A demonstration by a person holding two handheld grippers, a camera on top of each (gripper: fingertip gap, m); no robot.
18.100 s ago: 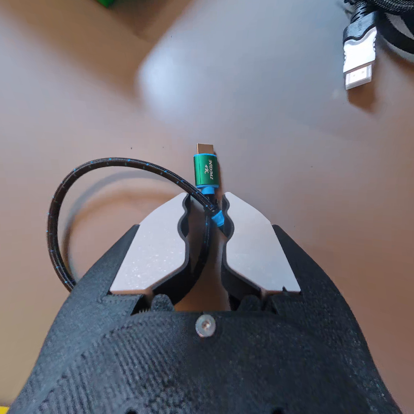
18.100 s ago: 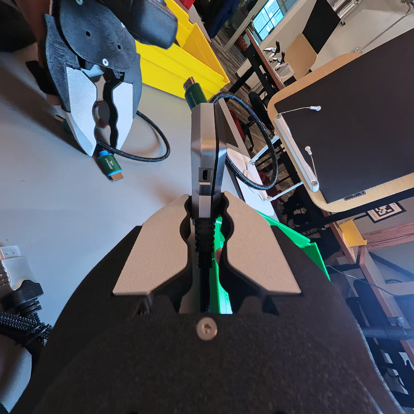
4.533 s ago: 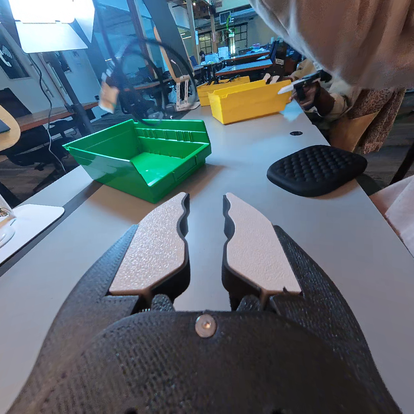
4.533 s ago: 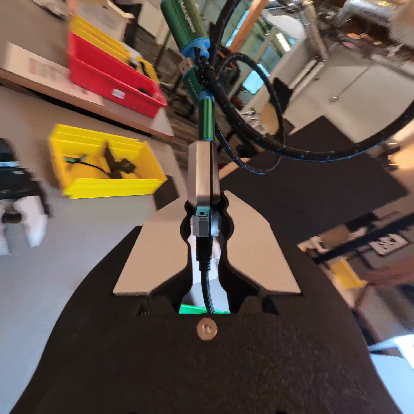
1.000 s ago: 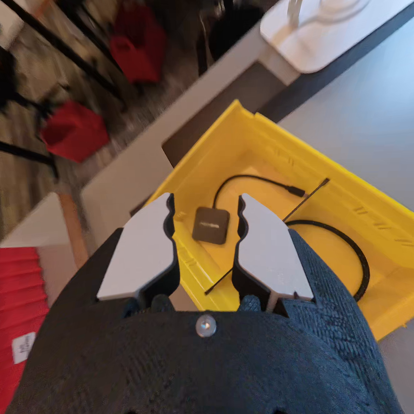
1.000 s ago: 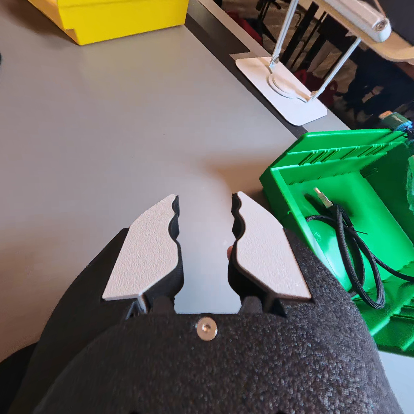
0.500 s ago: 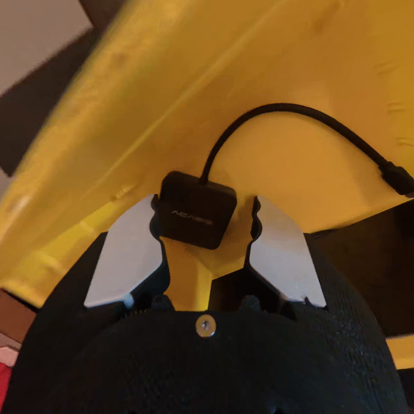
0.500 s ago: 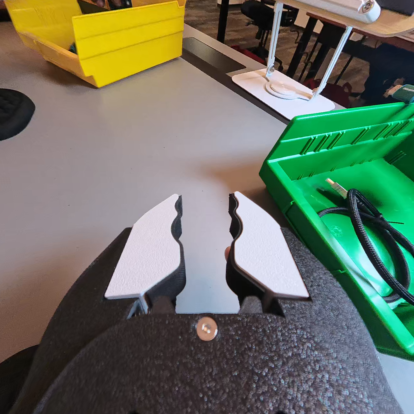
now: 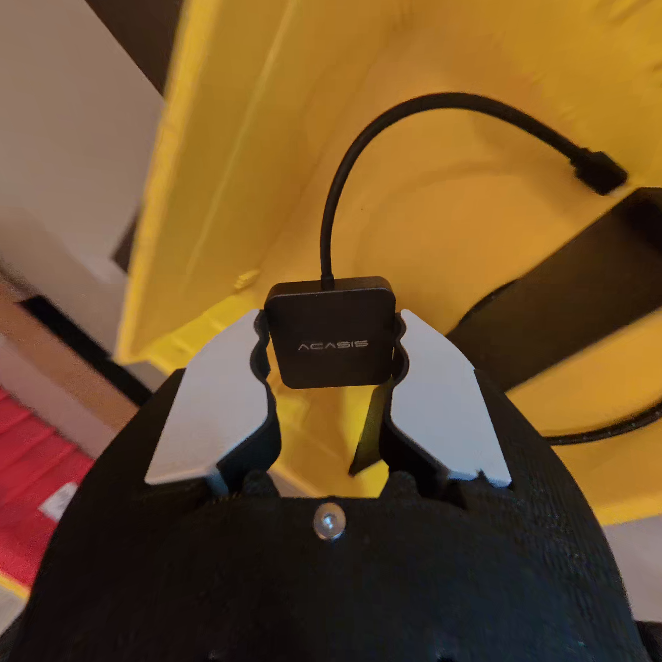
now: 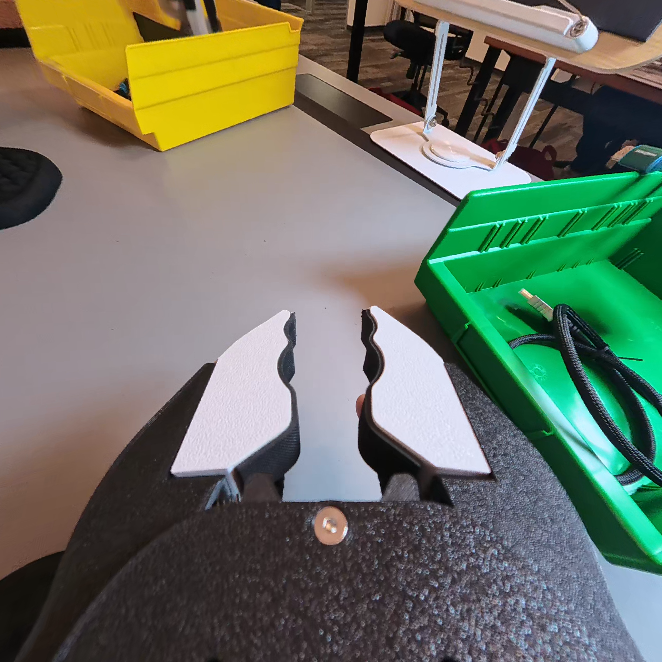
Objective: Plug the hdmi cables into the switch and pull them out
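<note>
A small black square switch [image 9: 331, 333] with a short black pigtail cable [image 9: 358, 154] and end plug [image 9: 598, 175] is in the yellow bin [image 9: 250, 143]. My left gripper [image 9: 329, 317] is shut on the switch, fingers pressing its two sides. A second black cable [image 9: 609, 430] lies at the right of that bin. My right gripper [image 10: 327, 315] is open and empty above the grey table [image 10: 179, 250]. To its right a green bin [image 10: 537, 229] holds a coiled black braided cable [image 10: 591, 361] with a silver plug [image 10: 535, 302].
The yellow bin [image 10: 211, 82] stands at the table's far left in the right wrist view. A white lamp base [image 10: 447, 157] sits at the far edge beside the green bin. A black pad [image 10: 21, 186] lies at the left edge. There is about 55 cm between the tips of the two grippers.
My left gripper went down into the yellow bin, came around the switch and closed on its sides. My right gripper stayed open and tilted up slightly over the table.
</note>
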